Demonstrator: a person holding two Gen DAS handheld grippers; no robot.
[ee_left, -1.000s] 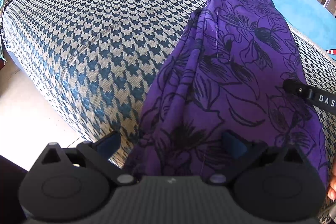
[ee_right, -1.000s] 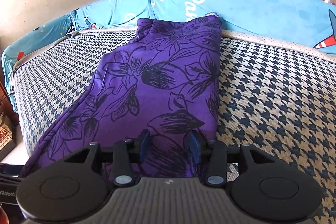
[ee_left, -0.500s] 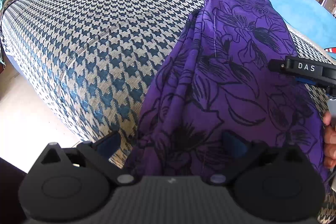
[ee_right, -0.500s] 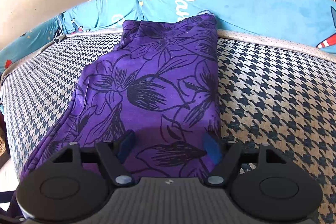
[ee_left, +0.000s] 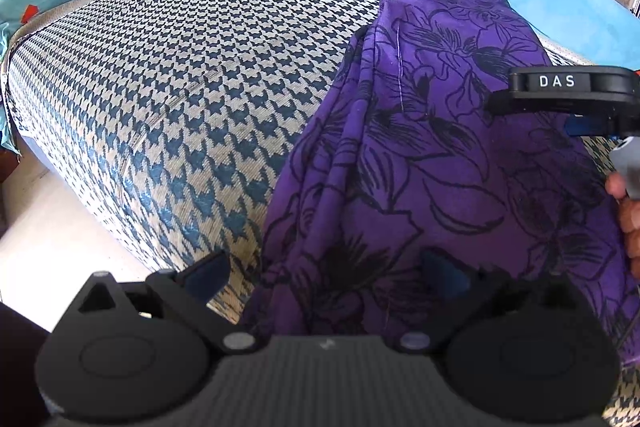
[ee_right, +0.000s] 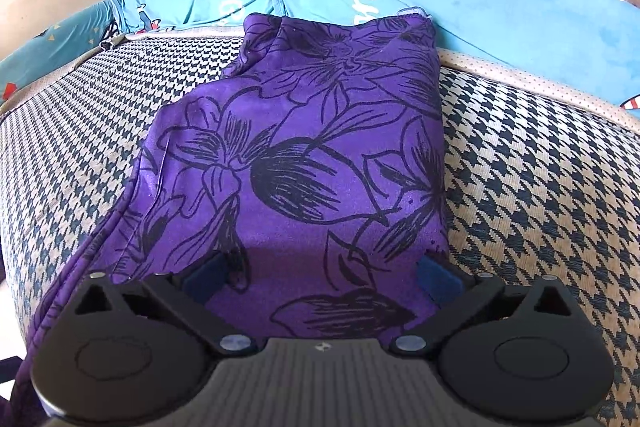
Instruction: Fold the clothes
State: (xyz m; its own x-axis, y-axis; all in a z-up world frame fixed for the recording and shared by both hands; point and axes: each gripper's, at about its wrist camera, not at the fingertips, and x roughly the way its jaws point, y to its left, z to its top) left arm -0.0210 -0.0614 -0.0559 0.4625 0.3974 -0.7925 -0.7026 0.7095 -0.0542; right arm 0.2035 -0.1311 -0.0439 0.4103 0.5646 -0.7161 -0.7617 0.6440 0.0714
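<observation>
Item under inspection: 1 purple garment (ee_right: 304,163) with a black floral print, lying lengthwise on a sofa seat covered in houndstooth fabric (ee_right: 540,163). Its far end reaches the blue printed cover (ee_right: 500,11) at the sofa back; its near end runs to the front edge of the seat and hangs over on the left side. In the right wrist view the cloth lies fairly flat with a straight right edge. In the left wrist view the left side is gathered into long lengthwise pleats (ee_left: 360,131).

Right gripper (ee_right: 320,273): jaws spread wide, blue pads on either side of the garment's near portion, nothing clamped. Whether the pads touch the cloth cannot be told from this angle. In the left wrist view it shows as a black bar marked "DAS" above the garment's right part, with a person's fingers (ee_left: 628,211) at the frame edge below it.

Left gripper (ee_left: 324,273): jaws likewise wide open, holding nothing. The left pad sits over the houndstooth, the right pad over the purple cloth, with the garment's bunched near-left edge between them.

Pale floor (ee_left: 52,239) shows beyond the seat's front-left edge.
</observation>
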